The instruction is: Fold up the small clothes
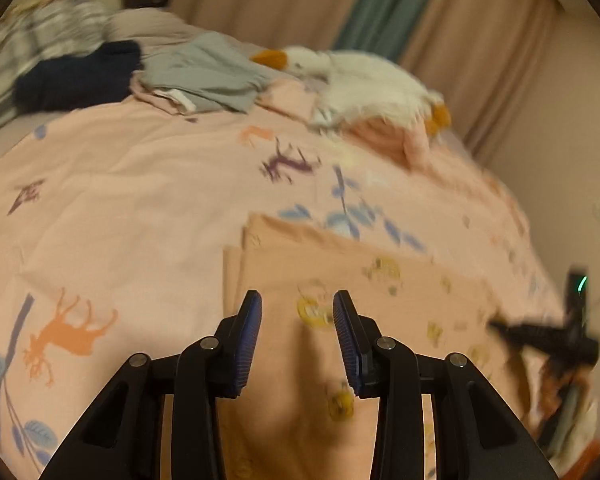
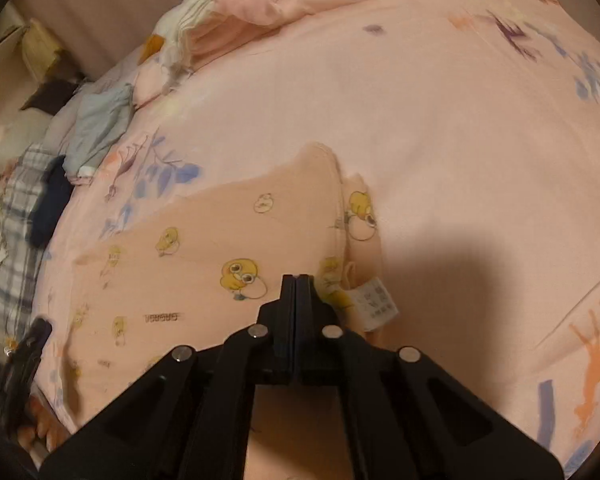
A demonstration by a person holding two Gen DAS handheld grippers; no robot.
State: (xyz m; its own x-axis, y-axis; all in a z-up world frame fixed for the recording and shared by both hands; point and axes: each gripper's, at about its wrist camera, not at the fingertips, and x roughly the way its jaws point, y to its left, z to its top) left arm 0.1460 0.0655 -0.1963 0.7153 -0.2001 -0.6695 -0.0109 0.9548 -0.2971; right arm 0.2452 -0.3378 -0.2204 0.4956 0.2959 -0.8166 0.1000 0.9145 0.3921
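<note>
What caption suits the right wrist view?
Right gripper, jaws shut, over a peach duck-print garment on a pink bedspread.

Warm, dim indoor light gives both views a pinkish-orange cast, and the fisheye lens bends the bed into a dome with black vignetted corners. The left wrist view is smeared by motion blur, worst on the plush toy and far clothes. The right wrist view is sharper, with a broad soft shadow on the duvet.
</note>
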